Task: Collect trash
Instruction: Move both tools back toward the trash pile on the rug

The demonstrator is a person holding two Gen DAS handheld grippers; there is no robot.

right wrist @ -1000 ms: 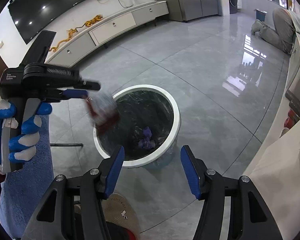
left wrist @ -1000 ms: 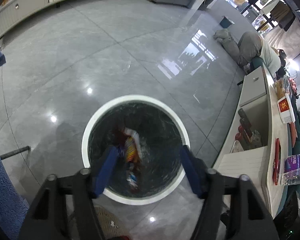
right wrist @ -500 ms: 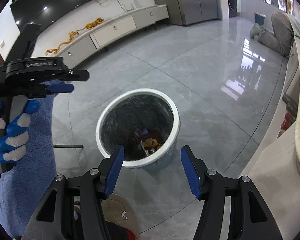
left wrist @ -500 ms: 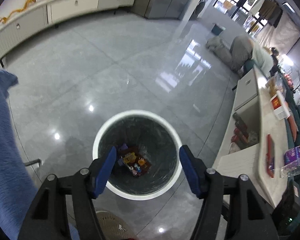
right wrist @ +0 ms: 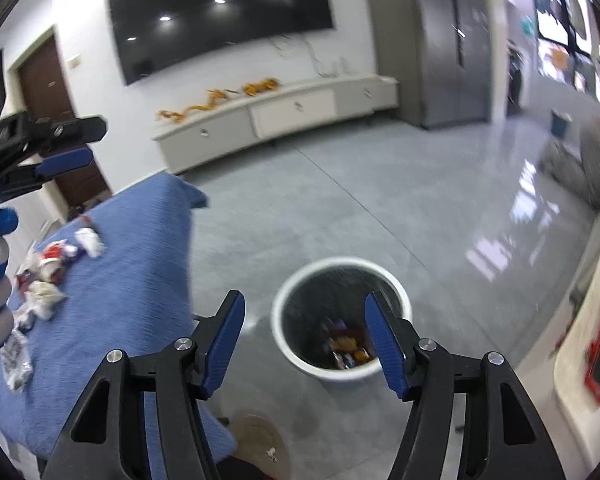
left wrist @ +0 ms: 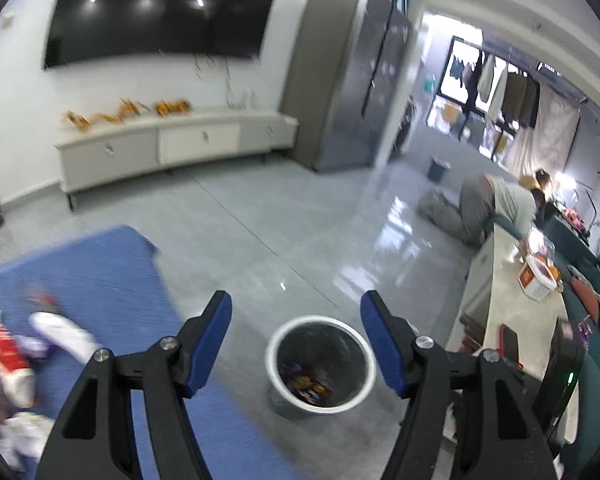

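Note:
A white-rimmed trash bin (left wrist: 276,376) (right wrist: 284,336) stands on the grey floor with colourful wrappers (left wrist: 306,384) (right wrist: 346,346) at its bottom. Several crumpled wrappers (right wrist: 48,276) (left wrist: 4,356) lie on a blue-covered table (right wrist: 132,280) (left wrist: 112,280) at the left. My left gripper (left wrist: 296,306) is open and empty, high above the floor between table and bin; it also shows in the right wrist view (right wrist: 66,160). My right gripper (right wrist: 305,304) is open and empty above the bin.
A white counter (left wrist: 496,300) with a box and a red item runs along the right. A low white TV cabinet (left wrist: 172,144) and a tall grey fridge (left wrist: 348,92) stand at the far wall. A person (left wrist: 496,204) kneels at the far right.
The wrapper fell from my left gripper into the bin. Both grippers have since lifted and tilted up, away from the bin; the left has swung toward the table.

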